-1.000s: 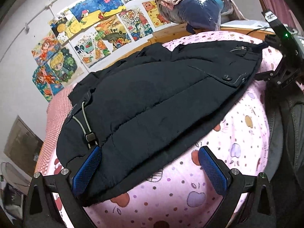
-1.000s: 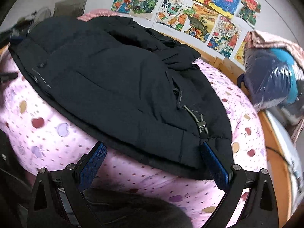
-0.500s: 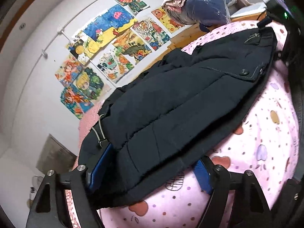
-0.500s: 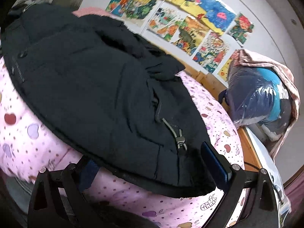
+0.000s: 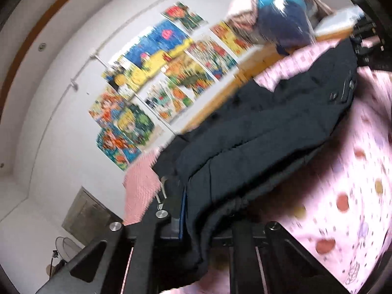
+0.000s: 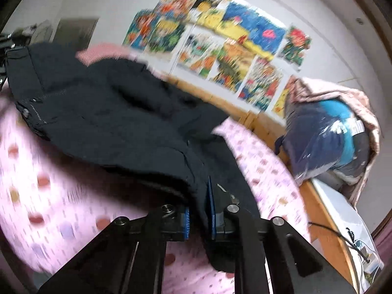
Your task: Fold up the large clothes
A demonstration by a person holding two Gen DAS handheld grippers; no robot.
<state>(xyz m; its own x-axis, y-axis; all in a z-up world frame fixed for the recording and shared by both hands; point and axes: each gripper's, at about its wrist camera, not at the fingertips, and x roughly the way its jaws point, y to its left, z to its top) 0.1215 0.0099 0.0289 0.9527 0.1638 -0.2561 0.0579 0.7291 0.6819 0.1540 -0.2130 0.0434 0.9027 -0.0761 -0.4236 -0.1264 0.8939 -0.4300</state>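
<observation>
A dark navy padded jacket (image 5: 257,132) lies across the pink patterned bedsheet (image 5: 355,171). In the left wrist view my left gripper (image 5: 205,220) is shut on one near corner of the jacket's hem, and the cloth bunches between its blue pads. The right wrist view shows the same jacket (image 6: 117,122), with my right gripper (image 6: 198,213) shut on the other near corner. Both corners are lifted off the sheet (image 6: 49,196). Both views are blurred by motion.
Colourful drawings (image 5: 156,73) are taped to the white wall behind the bed. A bundle of bagged clothes (image 6: 325,132) sits on the wooden bed frame (image 6: 323,210) at the head end. A pink checked pillow (image 5: 139,183) lies beyond the jacket.
Both grippers went from open around the hem to shut on it. They have lifted the jacket's near edge off the sheet, and the views tilted upward toward the wall.
</observation>
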